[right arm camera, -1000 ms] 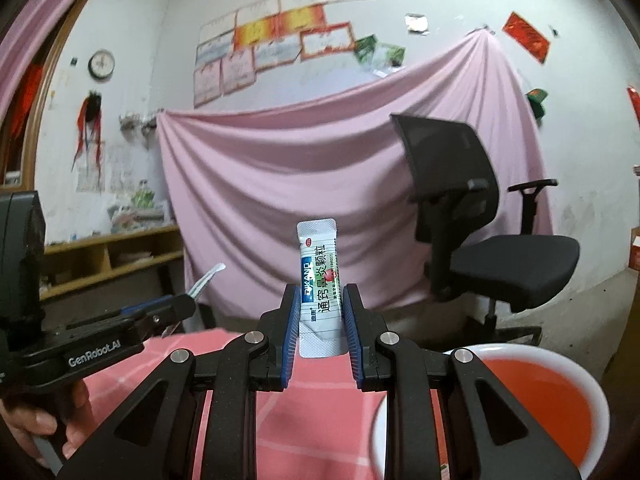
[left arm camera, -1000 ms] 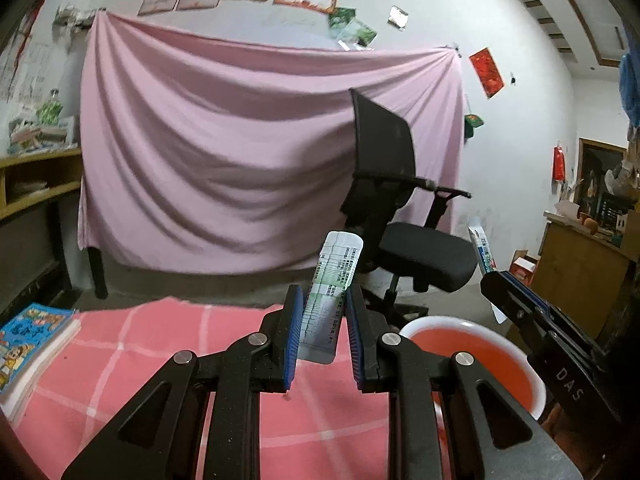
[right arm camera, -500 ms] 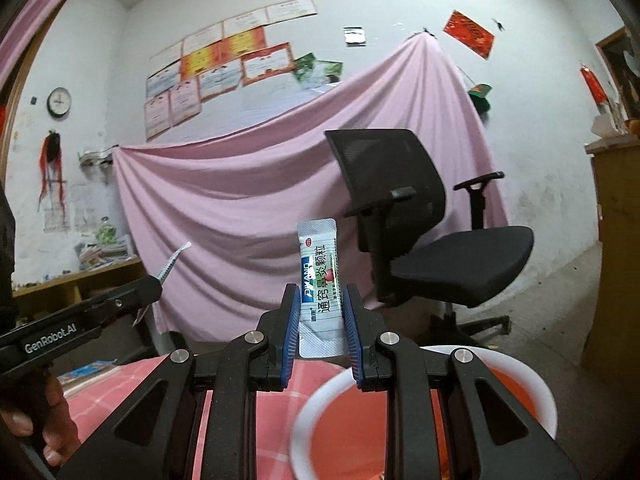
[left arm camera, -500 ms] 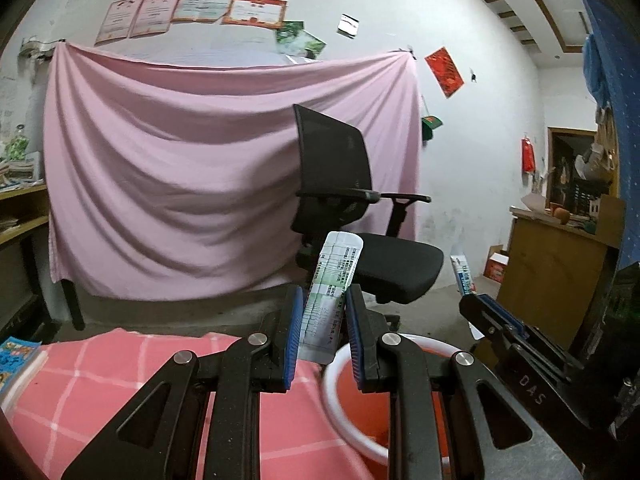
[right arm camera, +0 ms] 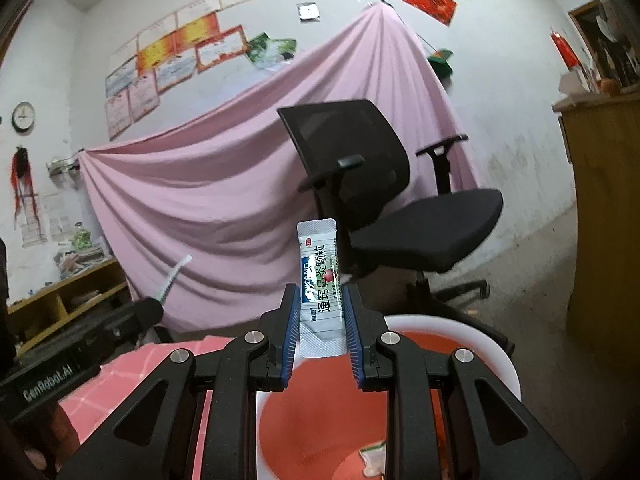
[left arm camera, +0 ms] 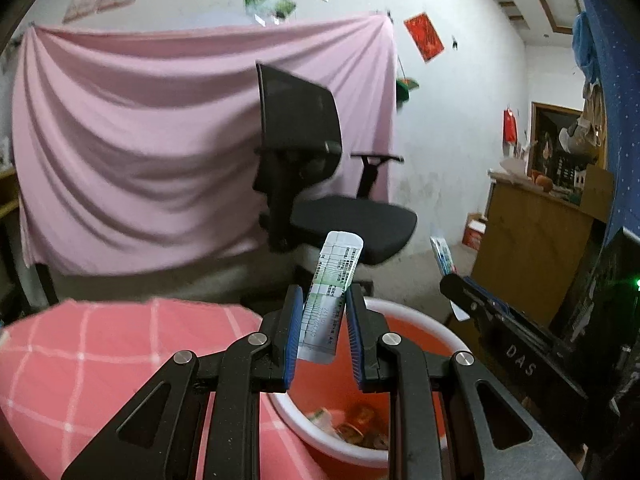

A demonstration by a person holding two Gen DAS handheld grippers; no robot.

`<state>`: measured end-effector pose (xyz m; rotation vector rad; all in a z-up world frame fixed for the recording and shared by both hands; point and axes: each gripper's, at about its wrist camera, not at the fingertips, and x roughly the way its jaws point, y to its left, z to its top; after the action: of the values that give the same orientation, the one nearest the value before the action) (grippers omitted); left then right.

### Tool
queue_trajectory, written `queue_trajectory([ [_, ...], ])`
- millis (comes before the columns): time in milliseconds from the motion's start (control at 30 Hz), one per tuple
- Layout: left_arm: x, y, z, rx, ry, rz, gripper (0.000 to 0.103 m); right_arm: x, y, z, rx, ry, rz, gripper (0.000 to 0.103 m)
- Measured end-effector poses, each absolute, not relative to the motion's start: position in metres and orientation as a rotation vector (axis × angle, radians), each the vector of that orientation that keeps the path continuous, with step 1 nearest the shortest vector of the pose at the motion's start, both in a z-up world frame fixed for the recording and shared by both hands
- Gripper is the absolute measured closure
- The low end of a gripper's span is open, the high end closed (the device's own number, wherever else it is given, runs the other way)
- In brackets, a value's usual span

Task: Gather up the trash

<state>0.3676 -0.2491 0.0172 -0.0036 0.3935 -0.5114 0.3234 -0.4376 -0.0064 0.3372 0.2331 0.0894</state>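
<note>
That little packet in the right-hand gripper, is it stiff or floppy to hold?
Probably fairly stiff for its size: the sachet stands upright above the right gripper without drooping. It looks thin and flat, so likely light. Its glossy film may be slippery.

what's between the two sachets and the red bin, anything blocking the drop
Nothing visible. The left gripper holds its sachet over the red bin; the right gripper holds its sachet over the bin's open mouth.
</note>
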Motion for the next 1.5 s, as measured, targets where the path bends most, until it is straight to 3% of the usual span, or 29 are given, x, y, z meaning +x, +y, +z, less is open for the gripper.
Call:
queue_trajectory([
  [567, 0.391, -0.259, -0.012, -0.046, 0.662, -0.532, 0.083, 0.338, -0.449, -0.027, 0.378, 0.374, 0.085, 0.082],
  [1000, 0.383, -0.235, 0.004, -0.071, 0.673, -0.484, 0.078, 0.335, -0.442, -0.021, 0.359, 0.369, 0.086, 0.081],
  [1067, 0.379, -0.229, 0.01, -0.073, 0.662, -0.469, 0.077, 0.334, -0.437, -0.017, 0.349, 0.356, 0.089, 0.079],
  [1167, 0.368, -0.214, 0.018, -0.097, 0.637, -0.442, 0.063, 0.329, -0.43, -0.009, 0.35, 0.329, 0.096, 0.074],
  [1267, 0.36, -0.201, 0.028, -0.118, 0.618, -0.423, 0.062, 0.323, -0.42, 0.0, 0.339, 0.301, 0.103, 0.071],
  [1400, 0.343, -0.184, 0.038, -0.107, 0.589, -0.384, 0.061, 0.314, -0.407, 0.008, 0.334, 0.284, 0.118, 0.052],
  [1500, 0.329, -0.171, 0.043, -0.119, 0.574, -0.363, 0.045, 0.303, -0.4, 0.014, 0.333, 0.268, 0.114, 0.045],
])
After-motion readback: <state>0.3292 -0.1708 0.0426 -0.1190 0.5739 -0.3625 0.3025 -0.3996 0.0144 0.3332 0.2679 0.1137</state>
